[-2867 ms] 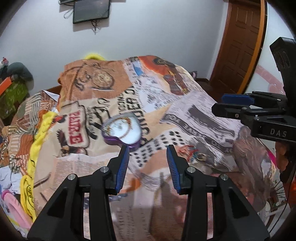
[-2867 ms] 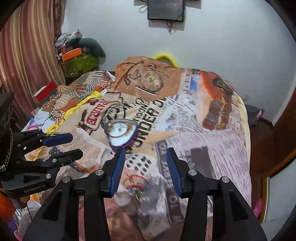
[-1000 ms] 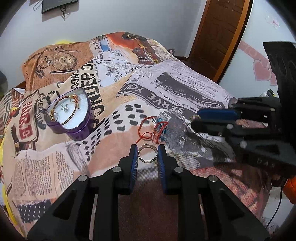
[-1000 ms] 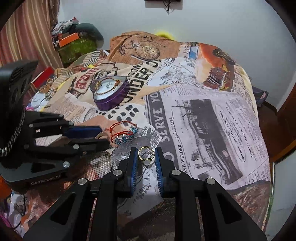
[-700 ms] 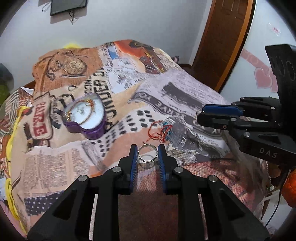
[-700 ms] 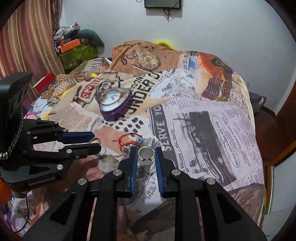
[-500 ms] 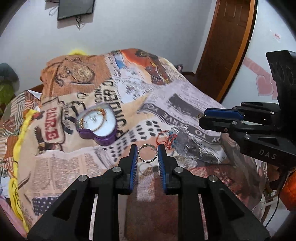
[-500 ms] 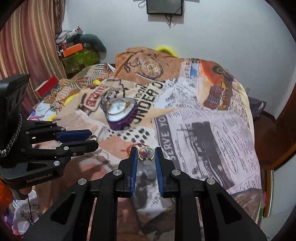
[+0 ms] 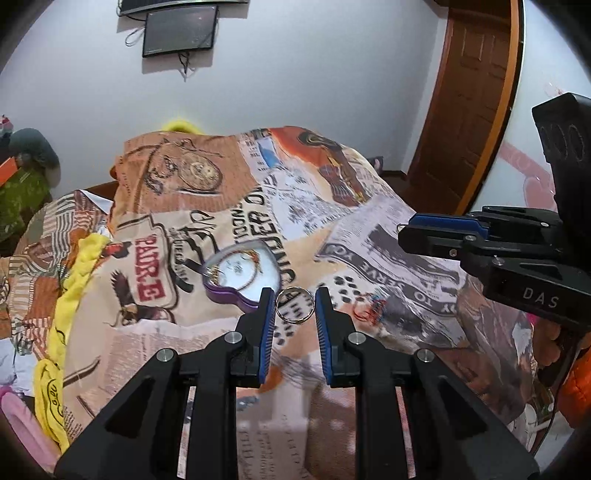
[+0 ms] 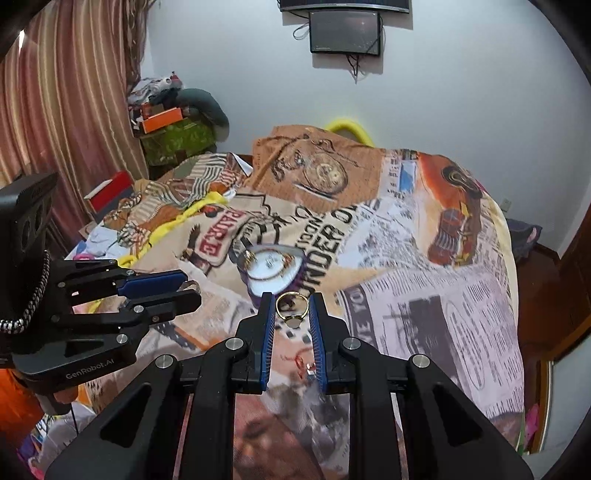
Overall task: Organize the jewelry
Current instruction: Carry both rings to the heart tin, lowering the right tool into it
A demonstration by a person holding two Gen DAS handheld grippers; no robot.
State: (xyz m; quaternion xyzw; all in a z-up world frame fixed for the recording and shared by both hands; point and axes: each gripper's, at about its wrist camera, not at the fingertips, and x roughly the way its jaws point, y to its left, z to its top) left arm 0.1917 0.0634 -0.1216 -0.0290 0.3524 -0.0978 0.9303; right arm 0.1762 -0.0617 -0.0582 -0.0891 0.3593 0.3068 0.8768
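**Two rings held above the newspaper-print bedspread**

A bed covered with a newspaper-print patchwork bedspread [image 9: 369,236] fills the room, with a white wall, a dark wall screen [image 9: 179,31] and a brown wooden door [image 9: 469,99] behind it.

The left gripper [image 9: 294,314] pinches a thin silver-coloured metal ring [image 9: 295,310] between its blue fingertips [image 9: 266,325]; the ring stands upright and is lifted clear of the cloth. The right gripper [image 10: 291,314] pinches in the same way a gold ring with a round flat top [image 10: 291,309], its flat top pointing down toward the camera.

Just beyond both grippers, a purple heart-shaped jewelry box with a white inside [image 9: 240,275] lies open on the bedspread, and a gold chain [image 9: 255,258] rests in it. In the left wrist view, the box is a little to the left of the silver ring. On the cloth, to the right of the left gripper, lie red-and-blue beaded bracelets [image 9: 371,308]. A yellow fabric edge [image 9: 70,295] runs along the left side of the bed.
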